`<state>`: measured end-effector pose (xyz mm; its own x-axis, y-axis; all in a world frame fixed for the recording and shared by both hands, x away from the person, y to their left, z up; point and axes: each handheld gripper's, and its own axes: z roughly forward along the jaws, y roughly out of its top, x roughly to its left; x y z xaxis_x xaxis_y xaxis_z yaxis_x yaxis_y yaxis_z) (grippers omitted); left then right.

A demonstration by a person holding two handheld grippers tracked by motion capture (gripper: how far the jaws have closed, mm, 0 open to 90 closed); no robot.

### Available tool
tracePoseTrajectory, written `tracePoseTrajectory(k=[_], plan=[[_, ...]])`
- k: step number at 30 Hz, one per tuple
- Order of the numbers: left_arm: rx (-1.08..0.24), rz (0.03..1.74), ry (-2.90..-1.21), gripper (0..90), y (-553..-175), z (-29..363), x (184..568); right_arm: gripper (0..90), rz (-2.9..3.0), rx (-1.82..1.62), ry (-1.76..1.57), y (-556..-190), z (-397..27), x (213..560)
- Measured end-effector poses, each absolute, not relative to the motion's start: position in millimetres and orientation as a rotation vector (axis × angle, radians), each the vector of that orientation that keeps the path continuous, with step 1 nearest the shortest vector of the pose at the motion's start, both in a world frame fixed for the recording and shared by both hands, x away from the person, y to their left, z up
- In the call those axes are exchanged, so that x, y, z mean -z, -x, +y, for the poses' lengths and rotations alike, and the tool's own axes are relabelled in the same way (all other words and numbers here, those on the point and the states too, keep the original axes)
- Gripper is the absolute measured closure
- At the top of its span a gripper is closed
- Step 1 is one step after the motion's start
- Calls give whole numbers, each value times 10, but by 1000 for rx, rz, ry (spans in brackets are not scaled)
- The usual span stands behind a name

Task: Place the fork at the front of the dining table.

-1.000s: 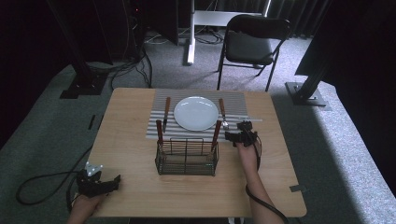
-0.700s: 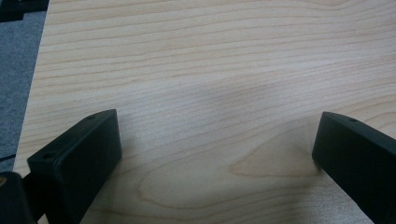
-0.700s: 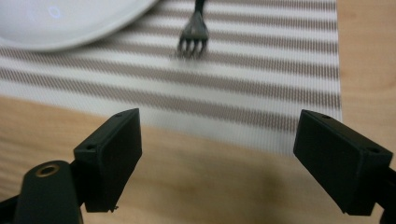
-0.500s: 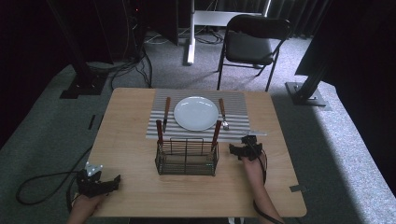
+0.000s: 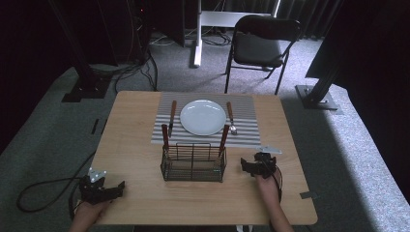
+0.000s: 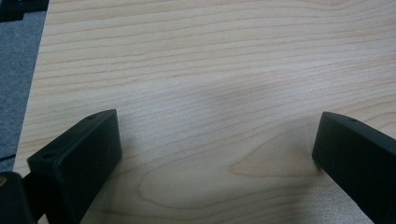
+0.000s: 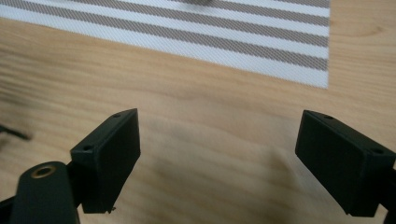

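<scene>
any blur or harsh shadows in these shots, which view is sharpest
High view: dim and soft, dark surroundings, daylight patch on the floor at right, plate bright. Left gripper view: sharpest, wood grain crisp, soft shadow between the open left claw jaws. Right gripper view: table and striped mat smeared by motion blur, while the open right claw stays sharp.

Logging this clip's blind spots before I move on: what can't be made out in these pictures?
- Wire basket, high view: too small and dark to tell what lies inside it.
- Two handles rising at the basket's corners, high view: their lower ends are hidden by the basket.
- Utensil right of the plate, high view: too small to tell its type.
- Placemat, right gripper view: cut off by the top edge.
</scene>
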<state>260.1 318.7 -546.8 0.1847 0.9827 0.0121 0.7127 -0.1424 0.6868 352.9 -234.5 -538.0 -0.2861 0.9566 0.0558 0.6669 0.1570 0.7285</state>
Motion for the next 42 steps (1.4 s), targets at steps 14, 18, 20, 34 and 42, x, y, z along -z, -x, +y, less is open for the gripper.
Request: tracePoseTrajectory(k=[14, 18, 20, 34, 42], plan=[[-644, 1585, -1920, 11, -2601, 3187, 5468, 128, 2009, -835, -1494, -3199, -2509, 5449], [-644, 1585, -1920, 11, -2601, 3187, 5468, 128, 2004, -819, -1504, -3097, -2591, 5474], [-644, 1585, -1920, 11, -2601, 3188, 5468, 128, 1997, -823, -1512, -3046, -2639, 5480], [-643, 1587, -1920, 11, -2601, 3187, 5467, 127, 1898, -807, -1612, -2855, -2919, 5498], [-643, 1587, -1920, 11, -2601, 3187, 5467, 130, 1831, -798, -1691, -2745, -3097, 5503]])
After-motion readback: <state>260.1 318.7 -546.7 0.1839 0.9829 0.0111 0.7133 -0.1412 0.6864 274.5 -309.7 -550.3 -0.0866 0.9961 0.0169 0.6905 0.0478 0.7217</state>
